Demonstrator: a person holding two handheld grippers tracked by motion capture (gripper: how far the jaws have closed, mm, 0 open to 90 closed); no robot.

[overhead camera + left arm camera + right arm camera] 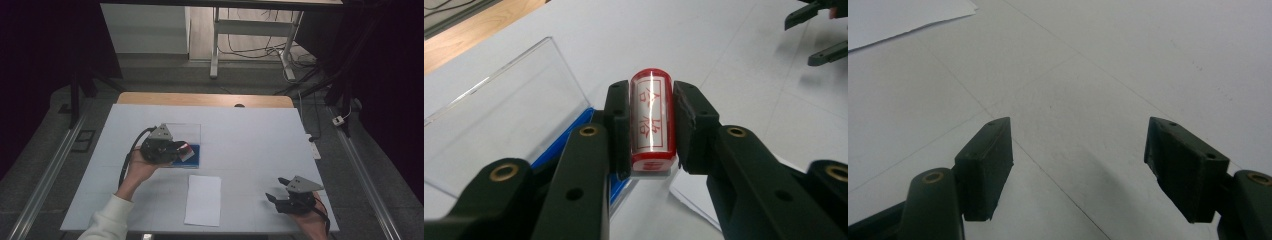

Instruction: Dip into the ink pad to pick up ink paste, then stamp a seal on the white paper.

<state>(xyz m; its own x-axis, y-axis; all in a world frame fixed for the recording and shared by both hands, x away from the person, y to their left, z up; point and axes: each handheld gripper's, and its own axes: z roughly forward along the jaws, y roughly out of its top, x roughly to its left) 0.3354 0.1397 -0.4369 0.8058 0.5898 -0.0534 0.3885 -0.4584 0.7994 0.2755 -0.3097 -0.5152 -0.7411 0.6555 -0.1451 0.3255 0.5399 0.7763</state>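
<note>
- Two hand-held grippers are over the white-covered bench (250,135).
- Left hand-held gripper (651,125): its black jaws are clamped on a stamp (652,120), a red-rimmed piece with red characters on a pale face, pressed from both sides.
- The stamp sits between the pads, above the blue ink pad (196,156) of an open case whose clear lid (499,115) stands raised beside it.
- Right hand-held gripper (1078,165): jaws stand wide apart with nothing between them, just bare bench surface beneath; it sits near the bench's right front corner, well apart from the case.
- A white sheet of paper (203,199) lies flat on the bench between the two, near the front edge.
</note>
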